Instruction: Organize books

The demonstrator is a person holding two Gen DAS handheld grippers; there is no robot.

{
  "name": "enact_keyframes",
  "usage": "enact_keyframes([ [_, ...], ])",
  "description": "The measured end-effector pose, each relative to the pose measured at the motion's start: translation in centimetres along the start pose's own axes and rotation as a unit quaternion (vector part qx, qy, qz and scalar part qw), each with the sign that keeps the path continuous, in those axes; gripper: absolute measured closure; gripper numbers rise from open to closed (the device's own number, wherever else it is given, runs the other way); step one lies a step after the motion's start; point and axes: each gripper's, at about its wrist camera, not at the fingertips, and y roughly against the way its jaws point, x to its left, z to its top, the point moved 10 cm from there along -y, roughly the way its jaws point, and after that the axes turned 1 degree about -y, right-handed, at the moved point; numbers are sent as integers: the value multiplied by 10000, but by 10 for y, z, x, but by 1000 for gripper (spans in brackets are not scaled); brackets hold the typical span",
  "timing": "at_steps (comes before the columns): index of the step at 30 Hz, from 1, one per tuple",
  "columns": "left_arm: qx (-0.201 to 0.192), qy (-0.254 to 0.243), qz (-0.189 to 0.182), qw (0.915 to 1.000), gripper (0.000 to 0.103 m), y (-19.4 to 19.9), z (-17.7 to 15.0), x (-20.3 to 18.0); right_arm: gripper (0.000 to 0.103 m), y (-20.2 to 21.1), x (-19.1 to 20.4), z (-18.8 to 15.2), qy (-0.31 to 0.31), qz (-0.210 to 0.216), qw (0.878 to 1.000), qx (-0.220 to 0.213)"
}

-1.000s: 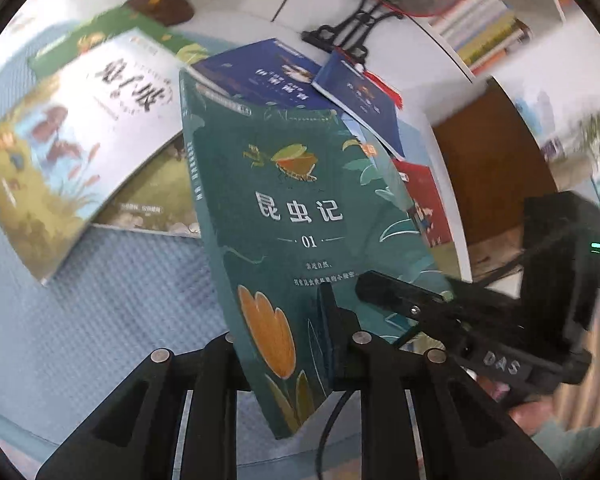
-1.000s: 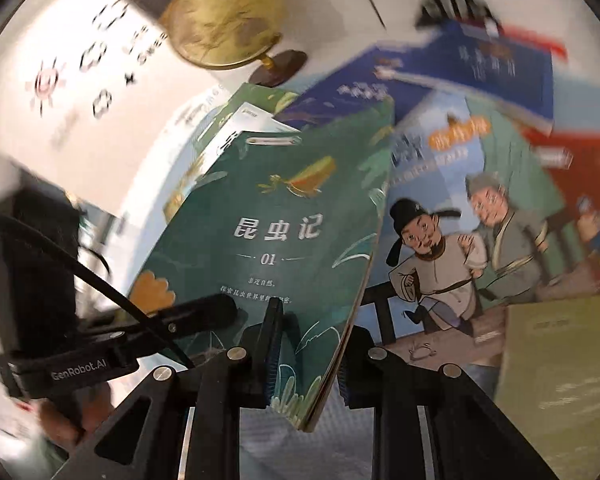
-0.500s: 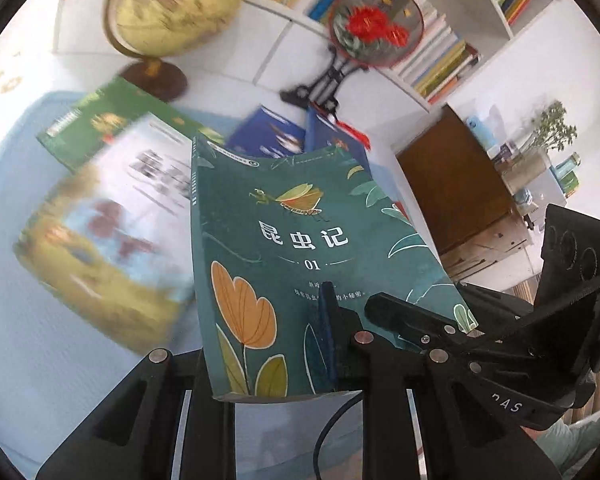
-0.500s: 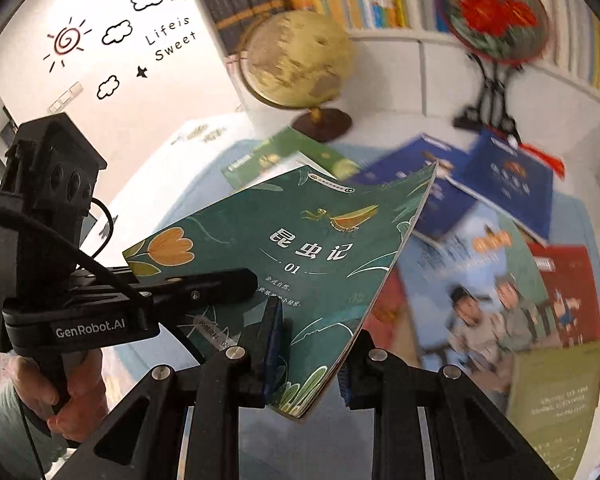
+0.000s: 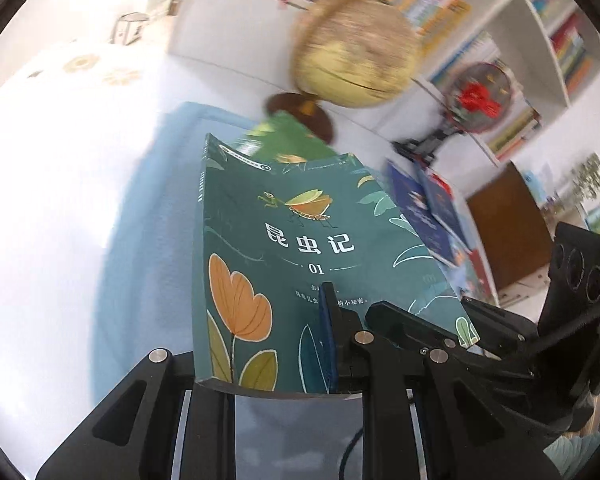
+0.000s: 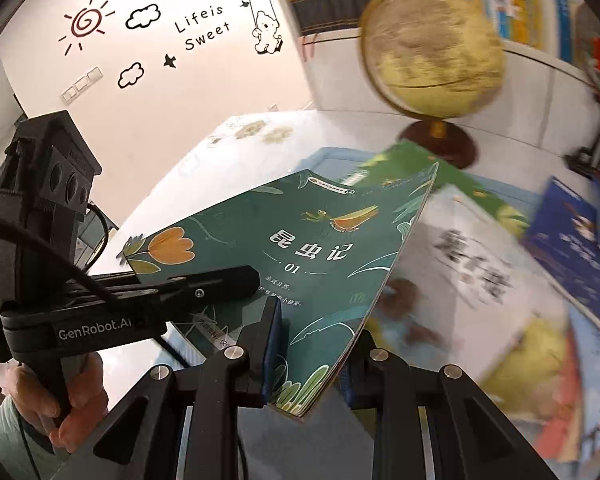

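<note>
A dark green book [image 5: 292,248] with an orange flower and an insect on its cover is held in the air by both grippers. My left gripper [image 5: 276,352] is shut on its near edge. My right gripper [image 6: 312,356] is shut on its lower right corner; the book also shows in the right wrist view [image 6: 300,256]. The right gripper appears beside the book in the left wrist view [image 5: 412,328], and the left gripper in the right wrist view [image 6: 204,280]. Other books lie on the blue mat [image 5: 156,184]: a green one [image 5: 288,140], blue ones [image 6: 568,248] and a white one [image 6: 472,264].
A yellow globe [image 5: 356,48] on a dark round base stands at the back of the white table. A round red-flower fan on a black stand [image 5: 476,96] is to its right. Shelves of books [image 5: 560,40] line the wall. A brown cabinet [image 5: 504,224] stands right.
Both grippers have carried the green book up and to the left, away from the spread of books. The globe and the left end of the mat now fill the view.
</note>
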Motion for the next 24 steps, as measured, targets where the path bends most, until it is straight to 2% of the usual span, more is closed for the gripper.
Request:
enact_keyframes([
  [2,-10,40,84,10000,86,-4,8,23,79,-18,9,8,-9,-62,10000,-10],
  [7,46,271,20,9996,85,-14,21,61,79,-60,19,25,-174,-163,9997,14],
  [8,110,327,-1,9994,84,-18,20,66,79,-65,19,26,-218,-177,9996,52],
  [9,171,370,20,9992,76,-20,19,69,79,-72,18,26,-275,-188,9994,104],
  [12,607,550,253,9963,61,-29,4,85,79,-83,15,22,-414,-223,9985,294],
  [14,887,618,527,9927,60,-32,-7,94,79,-91,10,14,-534,-253,9971,472],
  [16,985,532,1021,9885,61,-28,-18,108,76,-98,4,3,-644,-244,9951,711],
  [18,1013,455,1210,9864,61,-24,-25,115,74,-102,1,-4,-680,-180,9935,898],
  [22,949,628,1249,9856,61,-16,-34,120,68,-95,11,-10,-519,150,9935,1002],
  [24,811,584,1324,9861,61,-9,-32,118,66,-87,13,-21,-355,127,9933,1091],
])
